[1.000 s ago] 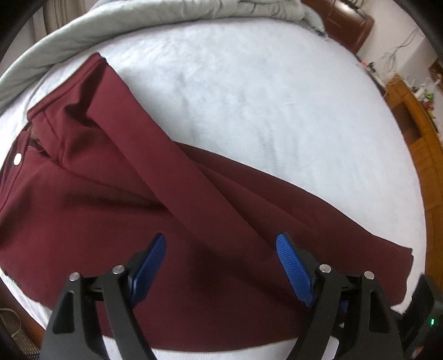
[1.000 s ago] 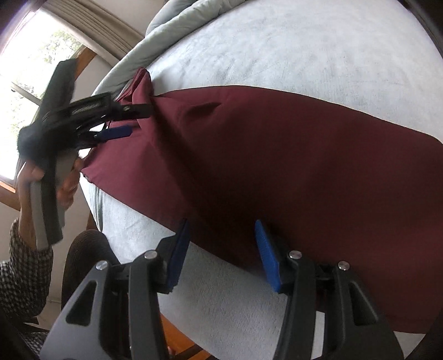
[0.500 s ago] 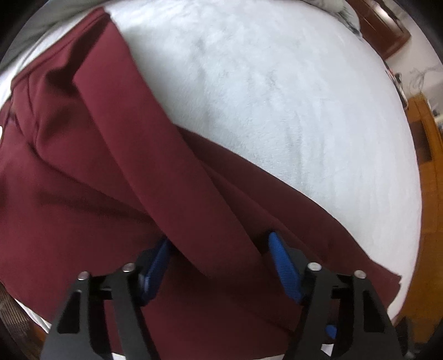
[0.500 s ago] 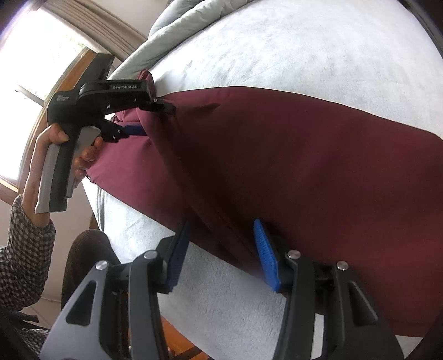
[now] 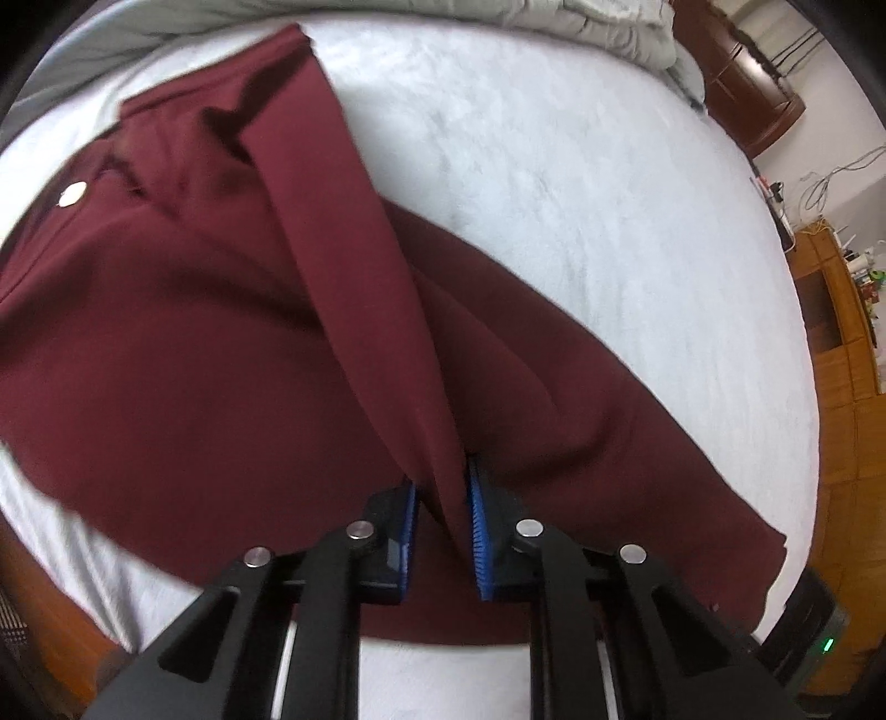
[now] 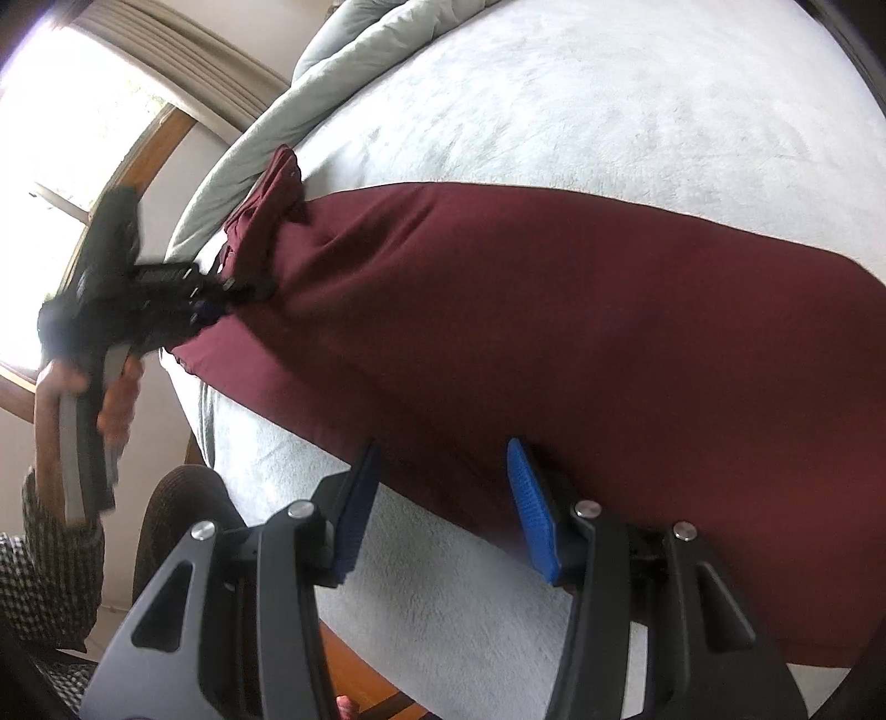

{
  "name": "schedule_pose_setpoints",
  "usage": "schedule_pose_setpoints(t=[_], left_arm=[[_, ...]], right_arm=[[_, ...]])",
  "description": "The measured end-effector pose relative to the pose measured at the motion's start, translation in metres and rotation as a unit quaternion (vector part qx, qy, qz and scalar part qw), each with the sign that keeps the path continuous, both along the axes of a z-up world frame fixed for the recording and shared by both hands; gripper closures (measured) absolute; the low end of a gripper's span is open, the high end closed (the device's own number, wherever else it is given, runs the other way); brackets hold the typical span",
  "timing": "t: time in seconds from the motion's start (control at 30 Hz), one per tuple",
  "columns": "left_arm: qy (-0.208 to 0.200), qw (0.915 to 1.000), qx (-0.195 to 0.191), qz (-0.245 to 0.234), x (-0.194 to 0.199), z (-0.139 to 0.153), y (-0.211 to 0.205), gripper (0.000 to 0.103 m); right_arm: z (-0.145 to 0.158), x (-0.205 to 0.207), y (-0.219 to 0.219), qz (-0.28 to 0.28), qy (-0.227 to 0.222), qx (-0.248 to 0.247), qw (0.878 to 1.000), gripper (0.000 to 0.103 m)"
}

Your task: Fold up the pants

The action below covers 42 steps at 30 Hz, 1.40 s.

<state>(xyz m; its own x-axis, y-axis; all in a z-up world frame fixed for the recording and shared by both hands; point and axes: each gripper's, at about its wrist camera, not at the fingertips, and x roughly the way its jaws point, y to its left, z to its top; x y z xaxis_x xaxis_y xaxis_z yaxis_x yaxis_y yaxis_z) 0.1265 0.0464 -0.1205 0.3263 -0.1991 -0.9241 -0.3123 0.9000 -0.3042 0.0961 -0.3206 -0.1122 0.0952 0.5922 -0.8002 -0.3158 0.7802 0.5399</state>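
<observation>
Lying spread across the pale bed cover [image 5: 581, 183]: the maroon pants [image 5: 166, 376], waistband end toward the left of the left wrist view, a pale button [image 5: 73, 195] showing near the upper left, one leg running off toward the lower right edge of the bed. Rising from the middle of the cloth: a long fold, pulled up into a ridge and running down to the left gripper [image 5: 441, 518]. Clenching on that fold: both blue fingers [image 5: 477, 531], pressed together with the maroon fabric pinched between them. Bunching along the far edge of the bed: a grey duvet [image 5: 598, 27]. Standing further right, past the bed: wooden furniture [image 5: 841, 310].

In the right wrist view, blurring at the far left against a bright window [image 6: 61, 116]: the left gripper [image 6: 221, 293] again, held by a hand [image 6: 111, 399] with a checked sleeve [image 6: 50, 548] below it, its tip buried in gathered cloth at the waistband end of the pants [image 6: 554, 332]. Stretching from there to the right: the maroon cloth, lying flat on the bed cover [image 6: 609, 88]. Hovering at the bottom over the near edge of the pants: the right gripper [image 6: 443, 498], fingers [image 6: 529, 509] standing apart, released, the hem edge lying between and beneath them, pads not pressing on it.
</observation>
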Motion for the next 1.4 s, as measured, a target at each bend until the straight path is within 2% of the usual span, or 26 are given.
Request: schedule_pose_setpoints(t=[0.1, 0.17, 0.23, 0.27, 0.33, 0.43, 0.53, 0.57, 0.63, 0.73, 0.83, 0.97, 1.0, 1.07, 1.1, 1.13, 1.3, 1.4], left_arm=[[-0.035, 0.9990, 0.025, 0.008, -0.026, 0.007, 0.002, 0.086], [-0.051, 0.9974, 0.049, 0.018, -0.049, 0.010, 0.000, 0.090], [-0.057, 0.9961, 0.065, 0.019, -0.057, 0.002, 0.007, 0.090], [-0.046, 0.9963, 0.073, 0.010, -0.060, -0.008, 0.006, 0.090], [-0.019, 0.9986, 0.047, 0.012, -0.062, -0.028, 0.011, 0.090], [-0.037, 0.9984, 0.041, 0.012, -0.061, -0.029, 0.016, 0.089], [-0.043, 0.9985, 0.034, 0.007, -0.063, -0.019, 0.029, 0.066], [-0.050, 0.9981, 0.035, 0.012, -0.061, -0.012, 0.034, 0.062], [-0.058, 0.9973, 0.042, 0.016, -0.056, -0.003, 0.049, 0.061], [-0.056, 0.9961, 0.062, 0.028, -0.057, 0.004, 0.070, 0.046], [-0.054, 0.9944, 0.079, 0.044, -0.052, 0.003, 0.095, 0.045], [-0.039, 0.9947, 0.072, 0.062, -0.039, -0.003, 0.125, 0.045], [-0.041, 0.9946, 0.071, 0.064, -0.043, 0.000, 0.133, 0.045], [-0.043, 0.9947, 0.070, 0.062, -0.042, -0.002, 0.139, 0.044], [-0.045, 0.9948, 0.068, 0.061, -0.047, -0.004, 0.143, 0.043], [-0.047, 0.9948, 0.068, 0.060, -0.051, -0.003, 0.142, 0.040], [-0.054, 0.9944, 0.061, 0.068, -0.059, -0.007, 0.155, 0.038], [-0.056, 0.9943, 0.052, 0.073, -0.058, -0.010, 0.162, 0.038]], right_arm=[[0.001, 0.000, -0.003, -0.004, 0.000, -0.001, 1.000, 0.053], [0.000, 0.000, -0.004, -0.005, 0.001, -0.002, 1.000, 0.053], [-0.002, 0.000, -0.004, -0.004, 0.003, -0.005, 1.000, 0.053], [-0.003, 0.000, -0.003, -0.004, 0.004, -0.008, 1.000, 0.053], [-0.004, 0.000, -0.001, -0.003, 0.008, -0.014, 1.000, 0.052], [0.000, -0.001, 0.004, -0.002, 0.001, -0.025, 1.000, 0.050], [0.016, -0.001, 0.016, 0.015, -0.019, -0.006, 1.000, 0.050], [0.023, 0.000, 0.026, 0.026, -0.028, 0.004, 0.999, 0.050], [0.031, 0.005, 0.044, 0.046, -0.039, 0.016, 0.998, 0.047], [0.035, 0.017, 0.081, 0.082, -0.042, 0.042, 0.995, 0.046], [0.033, 0.026, 0.128, 0.126, -0.047, 0.053, 0.990, 0.043], [0.017, 0.031, 0.167, 0.157, -0.049, 0.017, 0.986, 0.043], [0.011, 0.032, 0.175, 0.163, -0.046, 0.009, 0.986, 0.044], [0.003, 0.035, 0.183, 0.164, -0.038, 0.004, 0.986, 0.069], [0.001, 0.034, 0.187, 0.166, -0.033, 0.003, 0.986, 0.088], [0.001, 0.033, 0.188, 0.164, -0.037, -0.006, 0.986, 0.093], [0.020, 0.016, 0.183, 0.196, -0.068, 0.026, 0.978, 0.094], [0.018, -0.004, 0.190, 0.241, -0.076, 0.016, 0.967, 0.094]])
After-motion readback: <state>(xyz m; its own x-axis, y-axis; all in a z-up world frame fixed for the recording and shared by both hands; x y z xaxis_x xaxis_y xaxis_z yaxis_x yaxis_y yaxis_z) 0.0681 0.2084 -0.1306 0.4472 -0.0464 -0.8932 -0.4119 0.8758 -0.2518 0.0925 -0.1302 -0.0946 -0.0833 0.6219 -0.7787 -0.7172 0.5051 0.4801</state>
